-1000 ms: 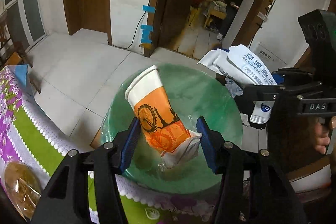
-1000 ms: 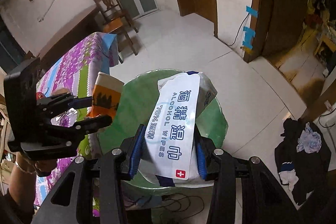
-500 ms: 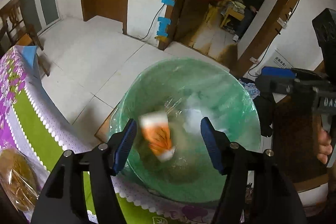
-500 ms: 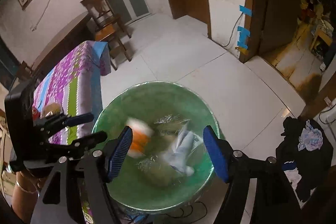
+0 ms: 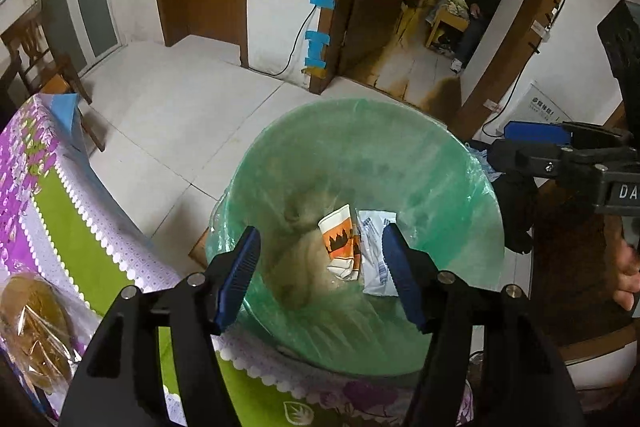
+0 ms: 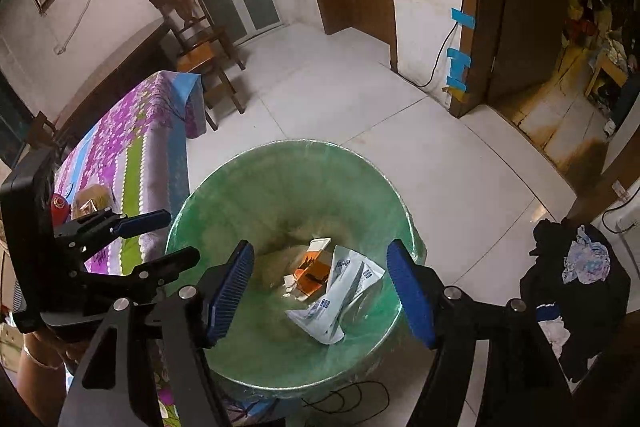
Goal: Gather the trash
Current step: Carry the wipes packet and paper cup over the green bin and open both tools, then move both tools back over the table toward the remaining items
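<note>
A green-lined trash bin point(image 5: 460, 187) point(image 6: 224, 195) stands on the floor beside the table. An orange paper cup point(image 5: 340, 241) point(image 6: 314, 269) and a white alcohol wipes packet point(image 5: 376, 251) point(image 6: 340, 291) lie at its bottom. My left gripper point(image 5: 320, 267) is open and empty above the bin. My right gripper point(image 6: 320, 287) is open and empty above the bin too. Each gripper shows in the other's view: the left point(image 6: 160, 239) and the right point(image 5: 532, 143).
A table with a purple and green floral cloth point(image 5: 72, 227) point(image 6: 132, 147) is next to the bin, with a wrapped round cake point(image 5: 32, 323) on it. A wooden chair point(image 6: 196, 39) stands beyond. Dark clothes point(image 6: 576, 275) lie on the right. An open doorway point(image 5: 440, 7) is behind.
Both grippers opened. The cup and the wipes packet dropped from them and now lie at the bottom of the bin.
</note>
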`<state>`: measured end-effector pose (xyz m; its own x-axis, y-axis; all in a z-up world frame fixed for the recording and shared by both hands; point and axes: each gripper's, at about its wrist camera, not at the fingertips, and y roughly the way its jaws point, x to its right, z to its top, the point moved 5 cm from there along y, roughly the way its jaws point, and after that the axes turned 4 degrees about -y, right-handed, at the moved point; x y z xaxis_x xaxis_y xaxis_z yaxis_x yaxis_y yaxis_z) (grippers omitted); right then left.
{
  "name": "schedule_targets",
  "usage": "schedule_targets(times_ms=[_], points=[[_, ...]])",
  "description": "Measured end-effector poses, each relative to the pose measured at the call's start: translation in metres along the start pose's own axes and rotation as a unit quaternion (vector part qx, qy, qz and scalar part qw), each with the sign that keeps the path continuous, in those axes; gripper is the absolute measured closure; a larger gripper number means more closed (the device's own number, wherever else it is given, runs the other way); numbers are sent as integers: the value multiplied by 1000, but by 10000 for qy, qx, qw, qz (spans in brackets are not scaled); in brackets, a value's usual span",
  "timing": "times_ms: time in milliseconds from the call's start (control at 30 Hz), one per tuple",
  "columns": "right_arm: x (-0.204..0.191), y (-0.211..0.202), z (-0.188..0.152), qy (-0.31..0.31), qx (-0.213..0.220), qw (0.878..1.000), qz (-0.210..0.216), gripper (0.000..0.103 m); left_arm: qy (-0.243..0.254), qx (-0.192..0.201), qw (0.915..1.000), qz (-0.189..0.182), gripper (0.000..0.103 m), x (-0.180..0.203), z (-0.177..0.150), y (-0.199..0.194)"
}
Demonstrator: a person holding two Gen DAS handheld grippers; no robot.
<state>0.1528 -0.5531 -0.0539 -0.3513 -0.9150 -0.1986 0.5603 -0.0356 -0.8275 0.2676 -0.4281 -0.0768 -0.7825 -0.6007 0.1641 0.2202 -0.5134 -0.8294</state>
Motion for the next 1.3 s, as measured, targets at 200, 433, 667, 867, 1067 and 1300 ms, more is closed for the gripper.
schedule_targets(times_ms=[200, 433, 667, 867, 1067, 1300], points=[[-2, -6, -10, -10, 78, 9999, -110, 32, 94, 124, 9998, 150, 42, 5, -7, -10], [-18, -26, -23, -149, 752, 9953, -594, 32, 169, 345, 9978, 536, 38, 2, -24, -28], [-68, -58, -35, -513, 1867, 9767, -920, 28, -312, 848, 9896, 1123, 34, -25, -58, -68], [-123, -76, -47, -893, 2632, 9559, -951, 26, -951, 1273, 9721, 1723, 30, -63, -95, -110], [-188, -86, -64, -1209, 3252, 9354, -680, 21, -1571, 1581, 9504, 2169, 25, -103, -136, -158], [-286, -65, -91, -2295, 3118, 9219, -128, 18, -2259, 1796, 9197, 2663, 22, -148, -196, -213]])
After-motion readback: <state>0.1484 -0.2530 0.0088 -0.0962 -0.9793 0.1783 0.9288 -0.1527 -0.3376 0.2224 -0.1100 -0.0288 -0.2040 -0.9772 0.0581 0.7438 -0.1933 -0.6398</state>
